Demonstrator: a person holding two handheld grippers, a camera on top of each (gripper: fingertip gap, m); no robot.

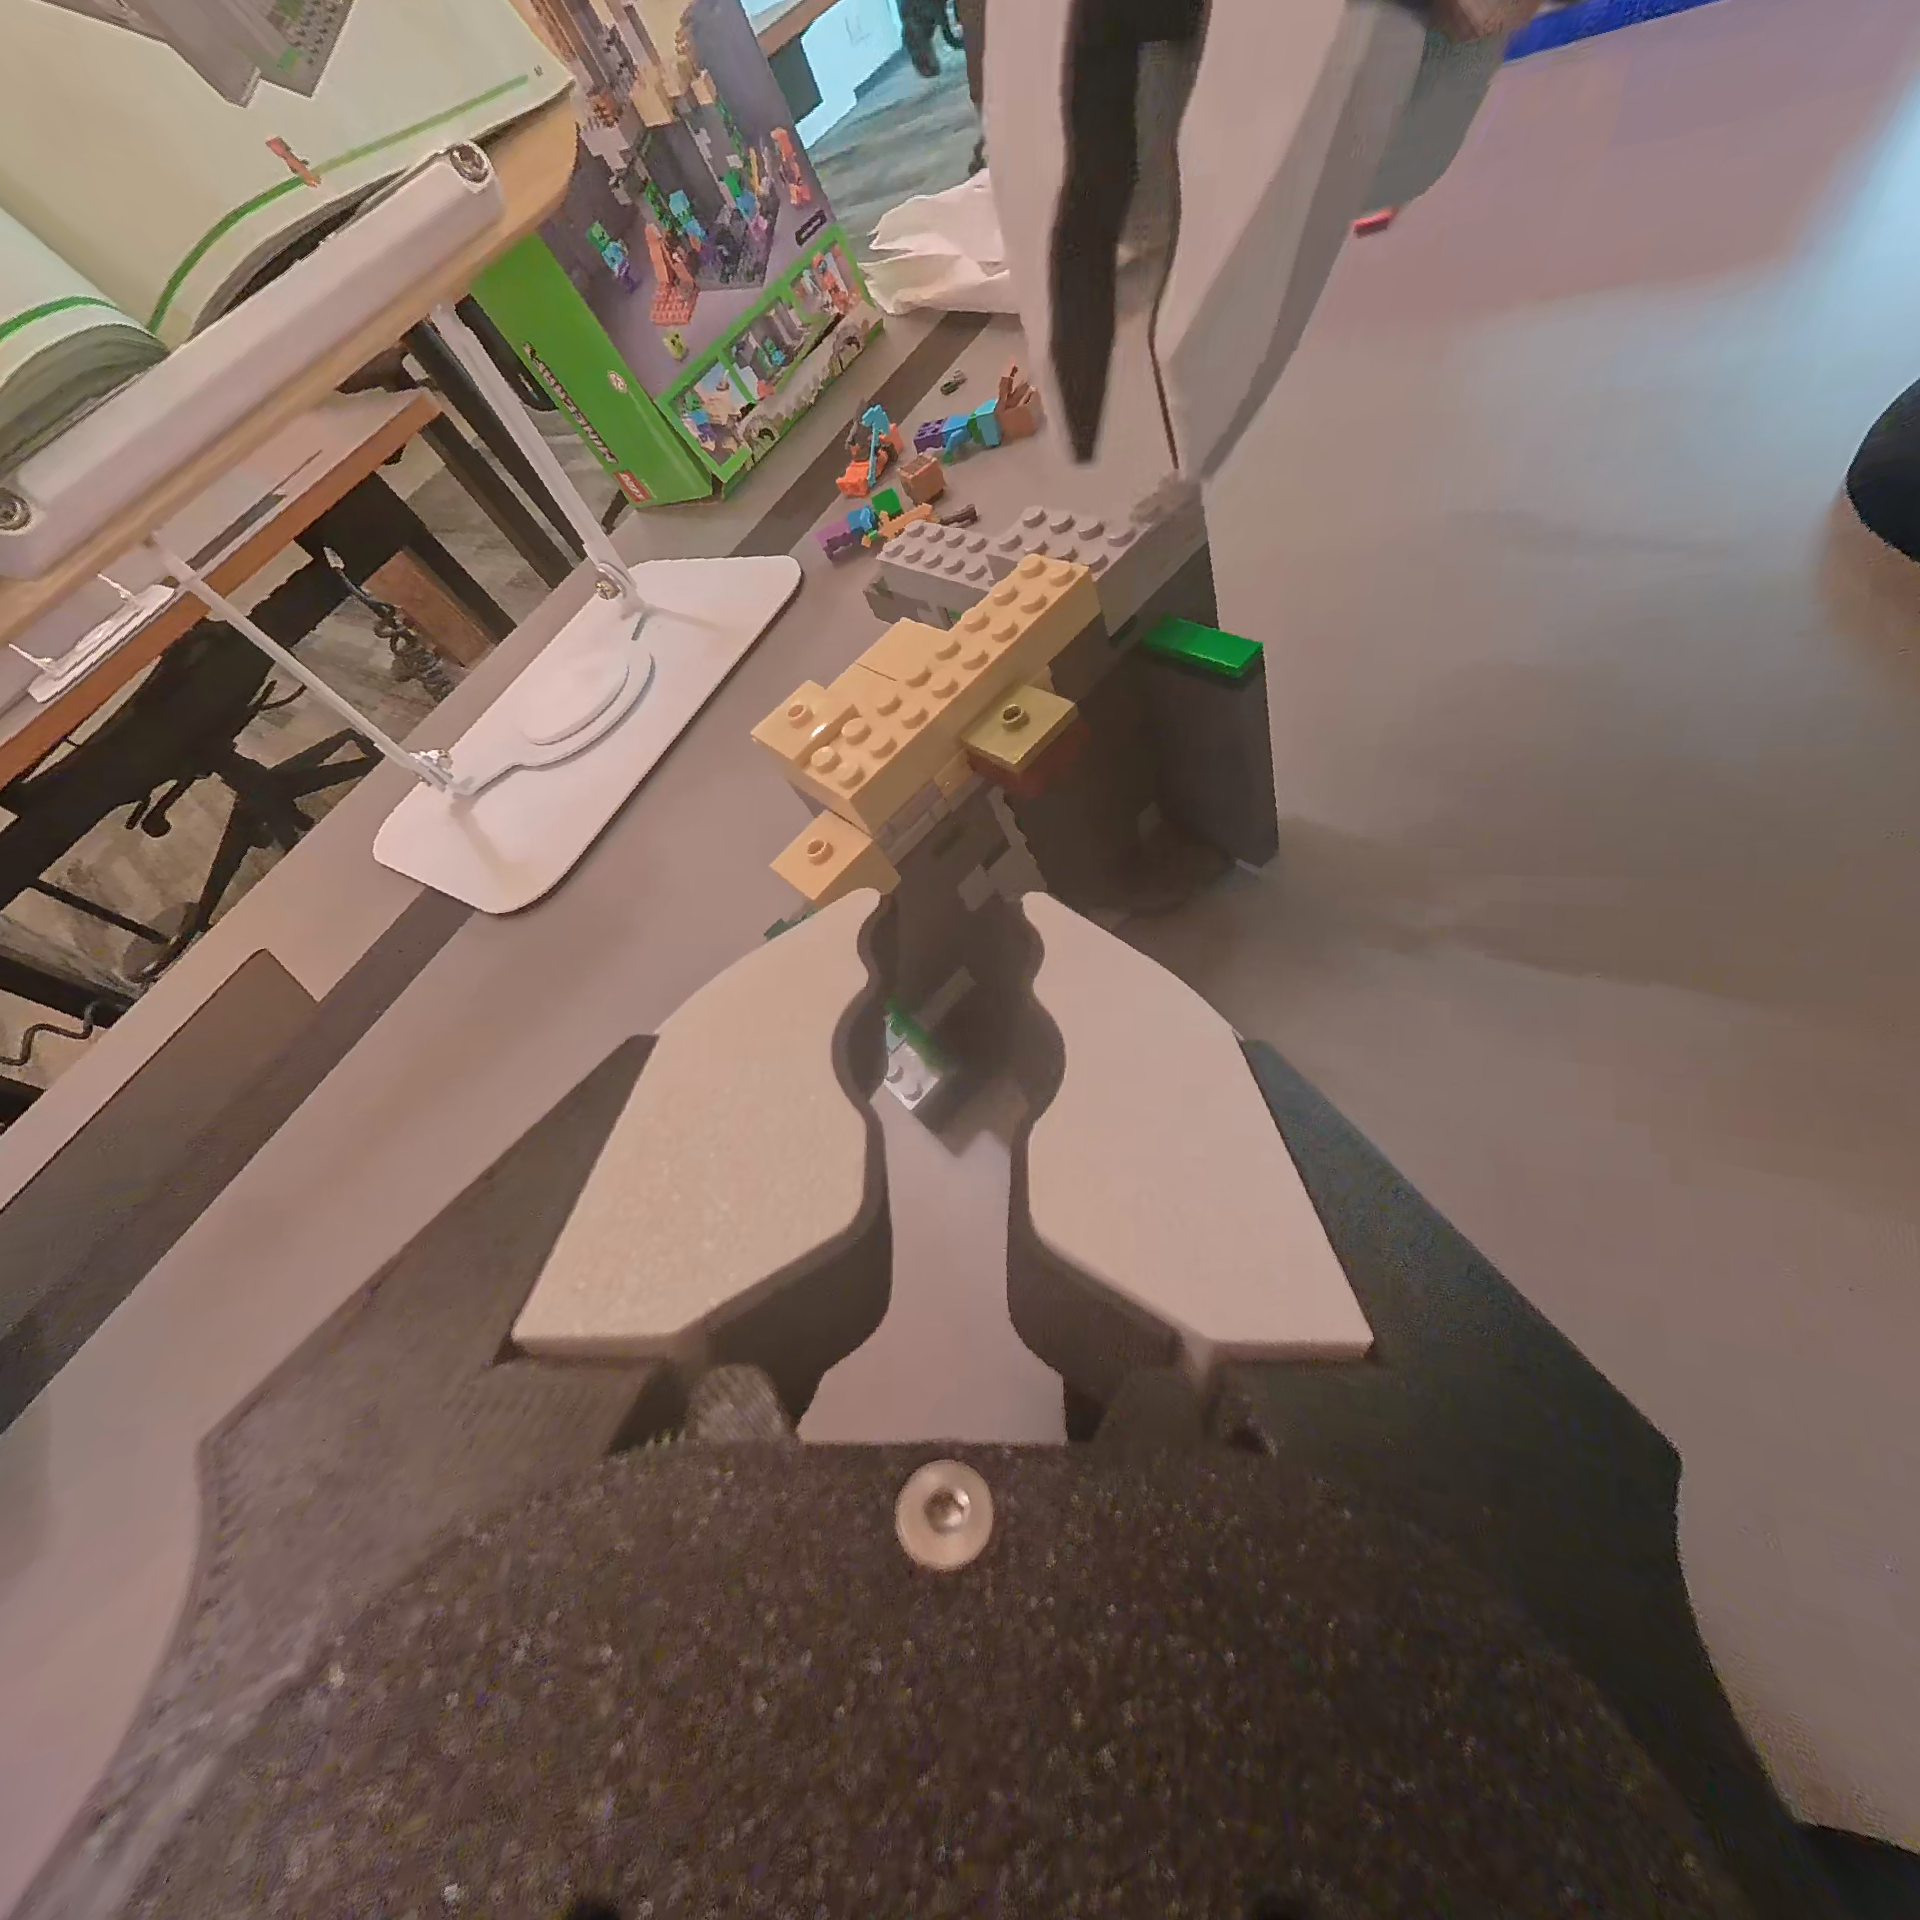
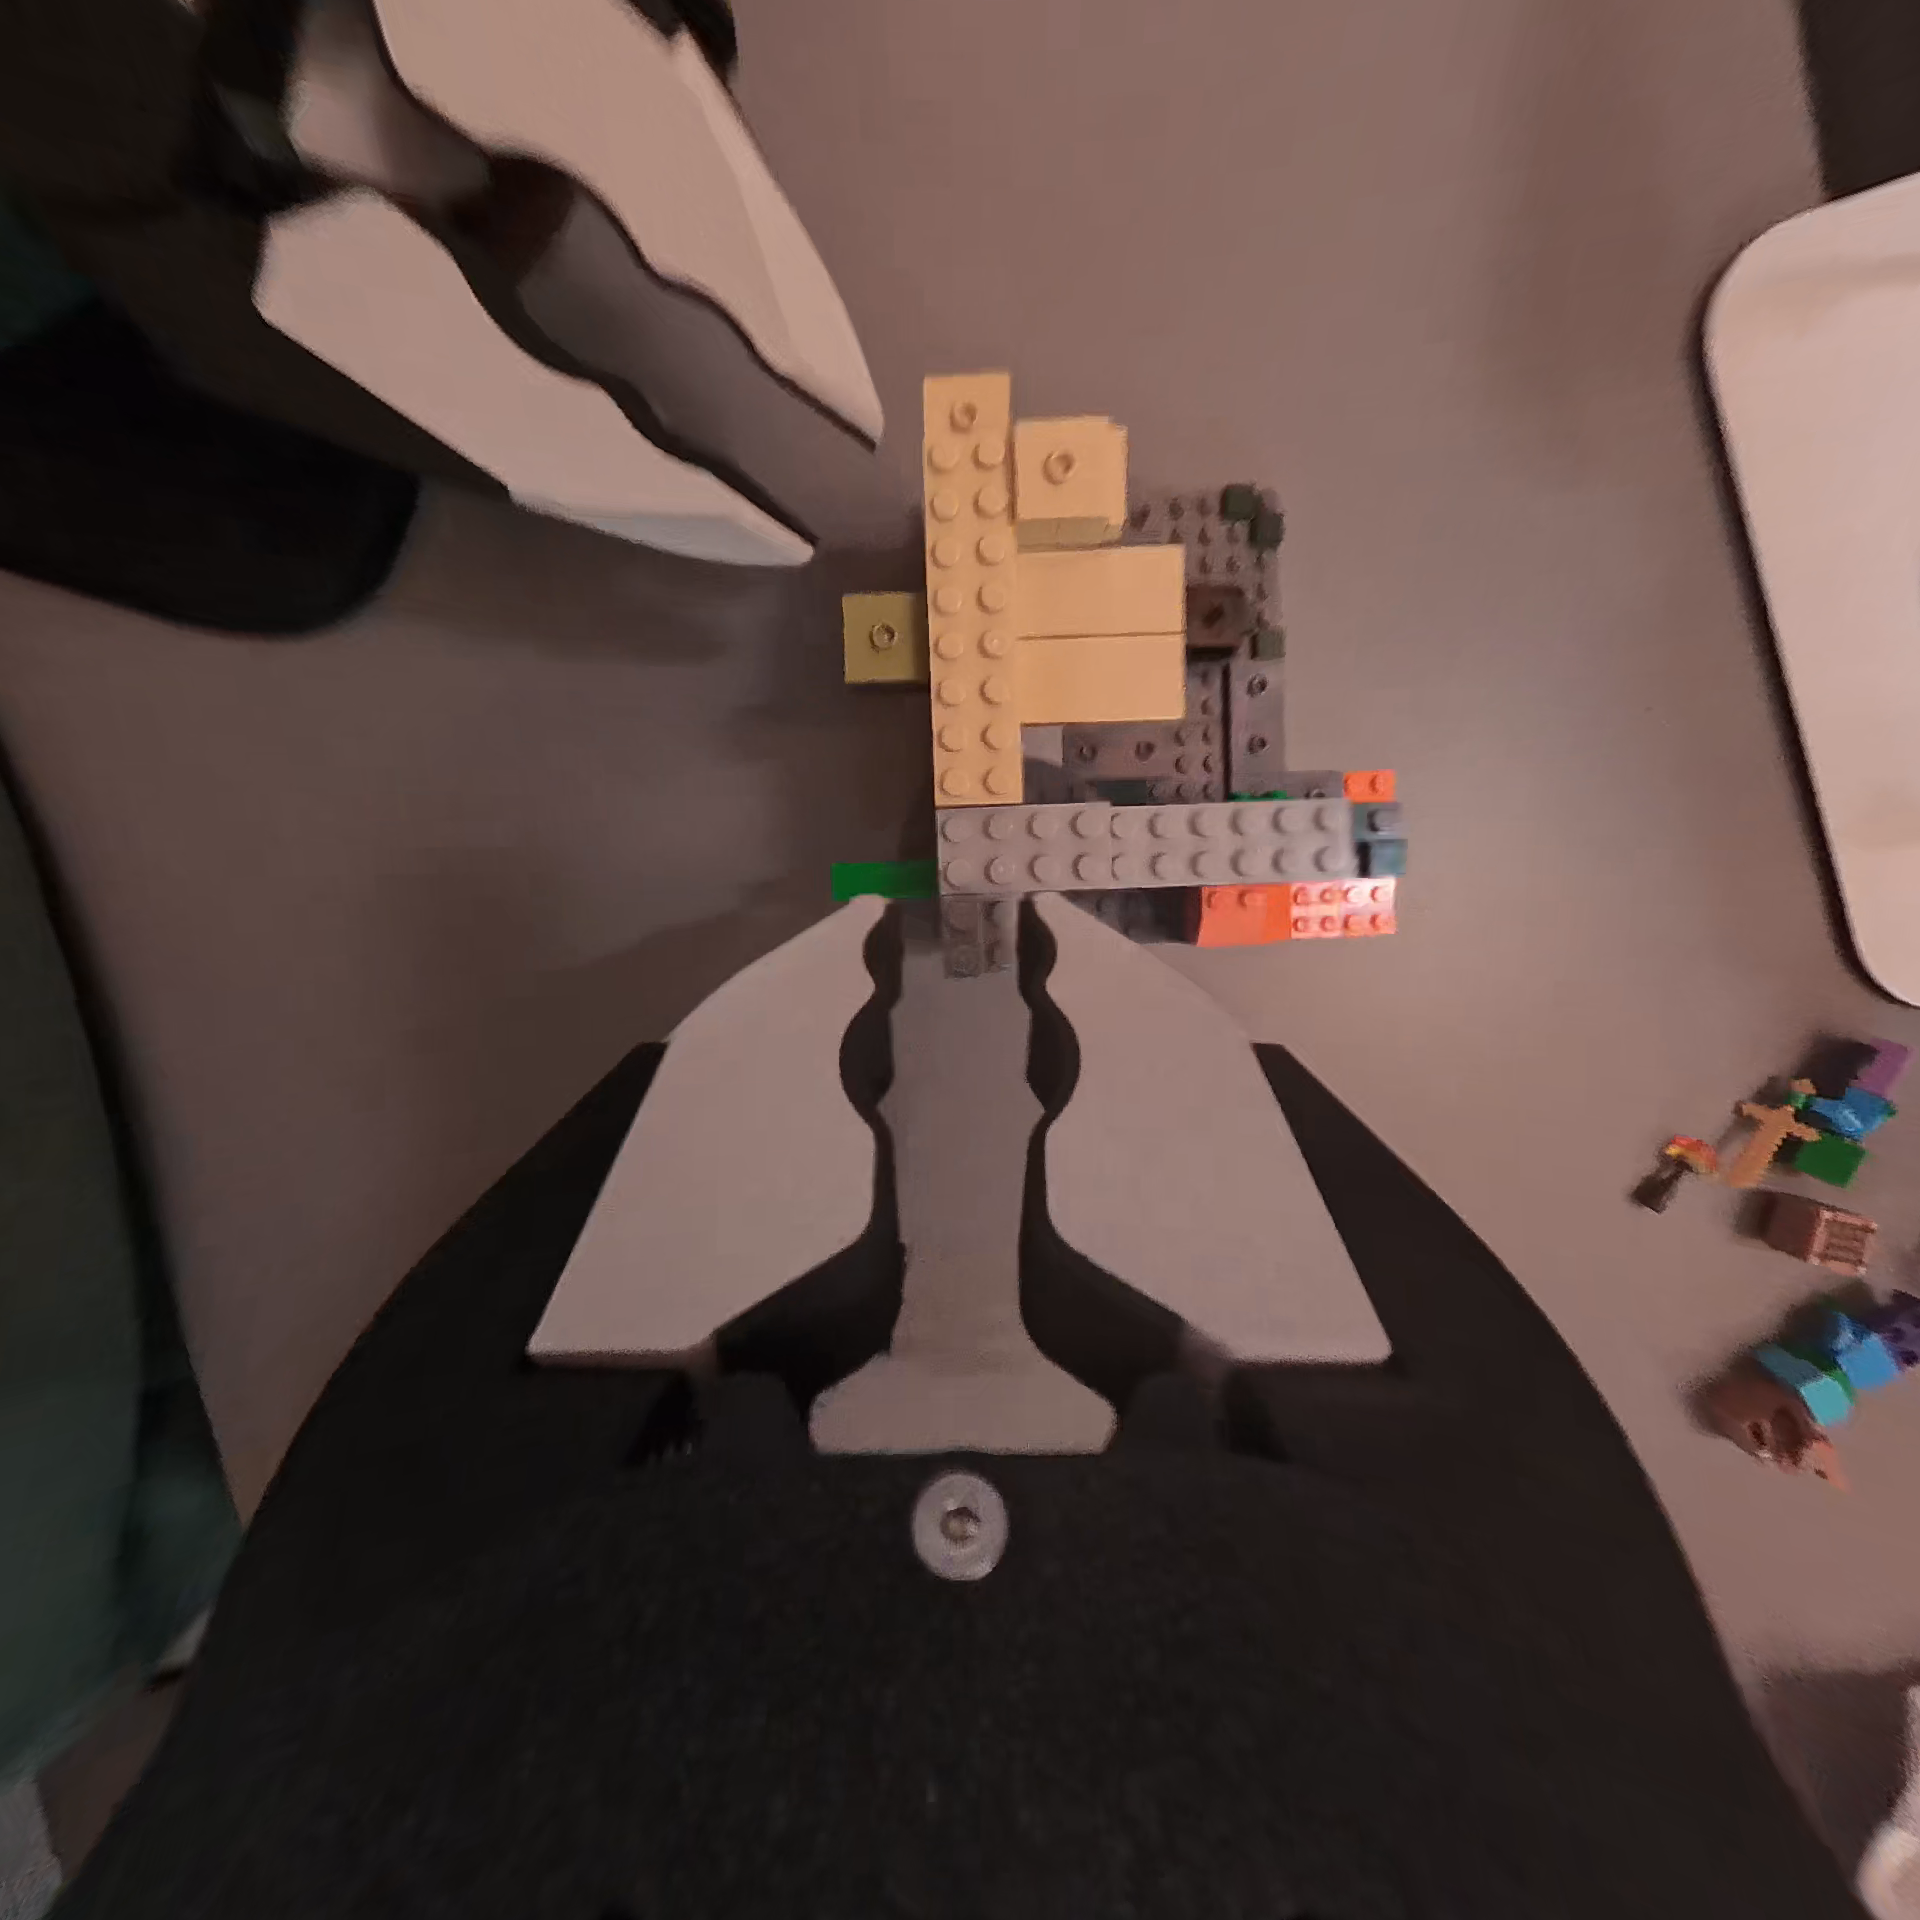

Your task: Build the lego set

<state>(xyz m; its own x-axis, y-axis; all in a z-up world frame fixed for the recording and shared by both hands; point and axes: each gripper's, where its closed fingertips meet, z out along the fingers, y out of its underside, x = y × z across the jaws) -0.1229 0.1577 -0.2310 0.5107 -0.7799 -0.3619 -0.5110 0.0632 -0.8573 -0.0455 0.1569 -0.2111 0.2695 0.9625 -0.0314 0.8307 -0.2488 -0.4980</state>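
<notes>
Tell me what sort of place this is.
Probably an office or workshop desk set up for toy-brick building: a grey tabletop carrying a part-built brick model, loose pieces, the set's green box and an open instruction booklet on a stand; desk legs and carpet lie beyond.

Toy box (image 1: 717, 301), lamp base (image 1: 582, 727), booklet (image 1: 156, 187)

The left wrist view was taken low and close, looking obliquely along its fingers (image 1: 727, 1091) across the grey table (image 1: 1558, 831) at the brick model (image 1: 935, 686), the toy box (image 1: 707, 312) seen beyond. The right wrist view was aimed almost straight down on the same brick model (image 2: 1039, 665), from near above. Model, table and loose bricks (image 2: 1808, 1247) were shared; each gripper was caught in the other's view.
</notes>
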